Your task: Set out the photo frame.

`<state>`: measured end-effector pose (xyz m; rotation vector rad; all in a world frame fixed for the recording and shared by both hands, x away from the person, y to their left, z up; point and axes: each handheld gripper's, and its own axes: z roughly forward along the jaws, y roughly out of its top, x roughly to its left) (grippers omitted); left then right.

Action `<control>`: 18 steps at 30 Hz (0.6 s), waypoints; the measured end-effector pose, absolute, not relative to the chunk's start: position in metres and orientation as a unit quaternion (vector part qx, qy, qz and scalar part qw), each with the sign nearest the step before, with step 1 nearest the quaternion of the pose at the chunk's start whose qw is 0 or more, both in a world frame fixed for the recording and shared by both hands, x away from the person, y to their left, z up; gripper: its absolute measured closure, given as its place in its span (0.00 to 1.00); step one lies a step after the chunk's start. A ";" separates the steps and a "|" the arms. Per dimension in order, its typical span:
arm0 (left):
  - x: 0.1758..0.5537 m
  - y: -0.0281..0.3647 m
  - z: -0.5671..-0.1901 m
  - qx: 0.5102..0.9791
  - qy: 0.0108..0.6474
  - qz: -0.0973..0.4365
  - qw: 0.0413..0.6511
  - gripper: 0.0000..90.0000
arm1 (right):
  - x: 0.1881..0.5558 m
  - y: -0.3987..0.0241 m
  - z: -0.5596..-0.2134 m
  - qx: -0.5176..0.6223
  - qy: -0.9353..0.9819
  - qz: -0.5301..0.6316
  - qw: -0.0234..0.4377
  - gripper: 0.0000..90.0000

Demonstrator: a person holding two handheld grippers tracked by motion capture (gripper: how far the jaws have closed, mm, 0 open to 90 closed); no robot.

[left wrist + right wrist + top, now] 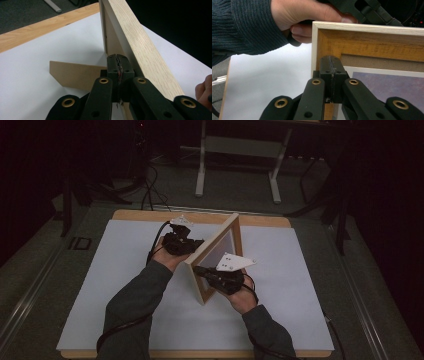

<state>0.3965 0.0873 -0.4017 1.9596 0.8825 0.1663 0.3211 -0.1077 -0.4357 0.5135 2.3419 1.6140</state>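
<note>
A dark room surrounds the scene: black curtains swallow the sides, and only the lower legs of a pale stand show on the grey floor beyond, its top cut off by the picture's edge. Cables trail into the gloom at upper left, their ends lost.

The counter, wood-edged, is covered by a white sheet; its near corners run out of the high view.

On the sheet stands a wooden frame, upright on one edge and angled across the middle of the counter, a person's sleeved forearms coming in on either side of it. From above, its face is hard to read. The right tool's view shows a mount and part of a purplish picture inside the frame, the rest cut off. In the left tool's view a thin board juts from behind the frame and rests on the sheet; where it joins the frame is hidden by the jaws.

The left tool sits against the frame's far side, jaws fully closed; whether they pinch the board's edge cannot be told. The right tool meets the frame's near side, jaws likewise pressed together at the frame's inner corner, with any grip on it hidden.
</note>
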 end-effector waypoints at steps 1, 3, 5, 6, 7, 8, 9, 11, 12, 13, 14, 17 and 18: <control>0.397 0.087 -0.402 0.801 0.360 0.067 0.473 1.00 | 0.321 -0.107 -0.436 0.177 0.804 0.554 0.126 1.00; 0.397 0.088 -0.402 0.802 0.359 0.065 0.473 1.00 | 0.321 -0.107 -0.436 0.177 0.804 0.554 0.124 1.00; 0.397 0.090 -0.403 0.800 0.358 0.063 0.476 1.00 | 0.321 -0.107 -0.436 0.177 0.803 0.554 0.127 1.00; 0.396 0.091 -0.403 0.799 0.360 0.062 0.478 1.00 | 0.321 -0.107 -0.436 0.177 0.803 0.554 0.127 1.00; 0.395 0.093 -0.404 0.795 0.364 0.060 0.482 0.98 | 0.321 -0.107 -0.437 0.178 0.804 0.552 0.131 1.00; 0.395 0.095 -0.405 0.795 0.364 0.060 0.482 0.94 | 0.321 -0.108 -0.437 0.180 0.805 0.550 0.133 0.99; 0.394 0.097 -0.406 0.794 0.365 0.058 0.483 0.92 | 0.321 -0.109 -0.438 0.183 0.804 0.550 0.133 0.99; 0.393 0.102 -0.407 0.791 0.368 0.056 0.486 0.90 | 0.322 -0.111 -0.440 0.187 0.804 0.548 0.133 0.98; 0.392 0.104 -0.407 0.789 0.372 0.057 0.486 0.88 | 0.323 -0.112 -0.441 0.189 0.804 0.548 0.132 0.97; 0.392 0.105 -0.407 0.785 0.377 0.058 0.489 0.86 | 0.323 -0.113 -0.442 0.190 0.805 0.547 0.132 0.97; 0.391 0.107 -0.407 0.780 0.382 0.059 0.492 0.85 | 0.323 -0.114 -0.442 0.191 0.805 0.546 0.132 0.96; 0.387 0.115 -0.404 0.759 0.403 0.067 0.507 0.77 | 0.324 -0.119 -0.443 0.196 0.804 0.546 0.133 0.94; 0.385 0.119 -0.403 0.752 0.407 0.070 0.514 0.73 | 0.324 -0.121 -0.443 0.197 0.803 0.546 0.135 0.92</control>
